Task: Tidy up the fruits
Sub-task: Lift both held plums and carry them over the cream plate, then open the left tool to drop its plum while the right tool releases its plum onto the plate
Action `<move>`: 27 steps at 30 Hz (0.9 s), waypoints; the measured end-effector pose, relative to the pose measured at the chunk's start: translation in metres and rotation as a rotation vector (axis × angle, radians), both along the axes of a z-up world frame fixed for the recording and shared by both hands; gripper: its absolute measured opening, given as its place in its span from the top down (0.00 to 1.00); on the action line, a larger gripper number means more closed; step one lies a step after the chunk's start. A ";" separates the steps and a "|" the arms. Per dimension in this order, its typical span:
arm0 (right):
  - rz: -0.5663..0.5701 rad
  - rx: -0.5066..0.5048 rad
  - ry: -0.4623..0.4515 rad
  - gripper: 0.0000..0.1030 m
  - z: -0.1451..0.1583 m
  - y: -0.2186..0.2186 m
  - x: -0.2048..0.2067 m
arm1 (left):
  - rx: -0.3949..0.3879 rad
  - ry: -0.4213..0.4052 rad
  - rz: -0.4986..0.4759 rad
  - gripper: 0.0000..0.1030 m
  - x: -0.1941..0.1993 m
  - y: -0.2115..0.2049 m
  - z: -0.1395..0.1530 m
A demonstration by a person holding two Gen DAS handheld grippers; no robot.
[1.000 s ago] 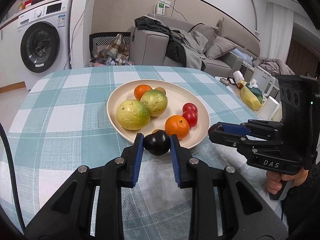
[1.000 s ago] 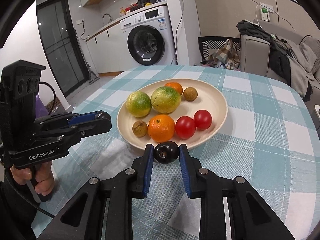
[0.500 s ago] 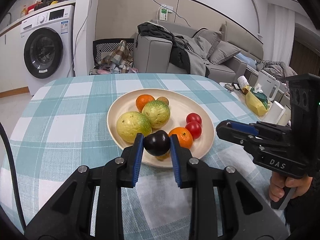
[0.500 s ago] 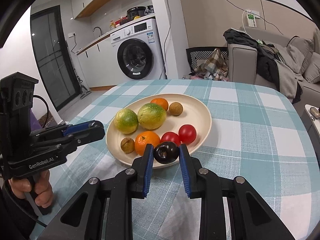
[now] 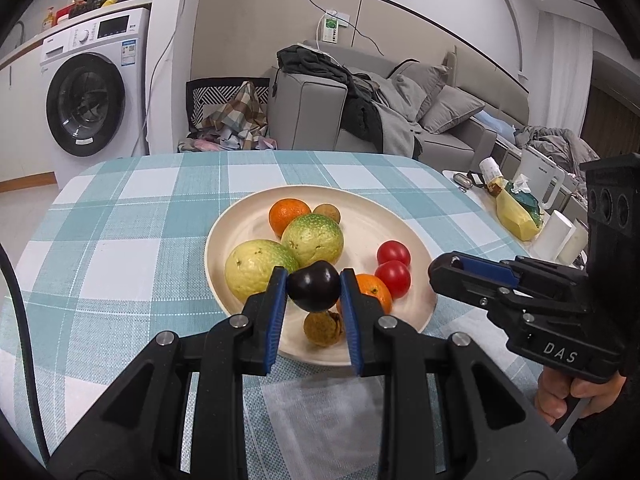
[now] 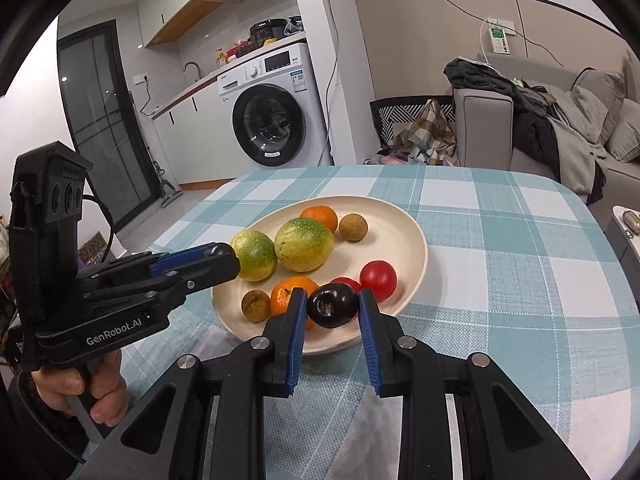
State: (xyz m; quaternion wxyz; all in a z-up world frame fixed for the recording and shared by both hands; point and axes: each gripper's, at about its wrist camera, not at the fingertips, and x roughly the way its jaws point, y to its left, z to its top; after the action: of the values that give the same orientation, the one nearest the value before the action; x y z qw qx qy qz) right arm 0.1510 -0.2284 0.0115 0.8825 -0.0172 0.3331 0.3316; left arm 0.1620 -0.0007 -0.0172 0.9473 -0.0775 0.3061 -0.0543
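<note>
My left gripper (image 5: 314, 288) is shut on a dark purple plum (image 5: 314, 286) and holds it above the near side of a cream plate (image 5: 372, 216). My right gripper (image 6: 332, 306) is shut on a second dark plum (image 6: 332, 305) above the plate's near rim (image 6: 416, 240). On the plate lie two yellow-green guavas (image 5: 314, 238) (image 5: 256, 268), two oranges (image 5: 289, 214) (image 5: 374, 290), two red tomatoes (image 5: 394, 252) (image 5: 394, 278) and two small brown fruits (image 5: 323, 328) (image 5: 327, 212). Each gripper shows in the other's view: the right gripper (image 5: 440, 274), the left gripper (image 6: 226, 256).
The plate stands on a table with a teal and white checked cloth (image 5: 132, 220). A side table with a yellow bag and cups (image 5: 516, 212) stands to the right. A washing machine (image 5: 88, 92) and a grey sofa (image 5: 400, 108) are beyond the table.
Both grippers have risen and moved forward with their plums, from the table edge of the plate to above its near side. The plate looks farther below.
</note>
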 end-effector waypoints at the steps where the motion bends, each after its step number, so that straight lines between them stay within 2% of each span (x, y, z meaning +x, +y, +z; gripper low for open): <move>1: -0.003 0.001 -0.001 0.74 0.000 0.001 0.001 | 0.001 -0.001 0.000 0.77 0.001 0.000 0.000; 27: -0.004 -0.010 0.028 0.74 -0.003 0.025 0.027 | 0.046 0.015 -0.041 0.77 0.020 -0.017 -0.007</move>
State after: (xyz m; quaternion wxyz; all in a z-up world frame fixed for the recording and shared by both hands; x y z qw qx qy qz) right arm 0.1783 -0.2031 0.0082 0.8784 -0.0164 0.3471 0.3282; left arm 0.1817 -0.0174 -0.0246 0.9452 -0.0496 0.3159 -0.0662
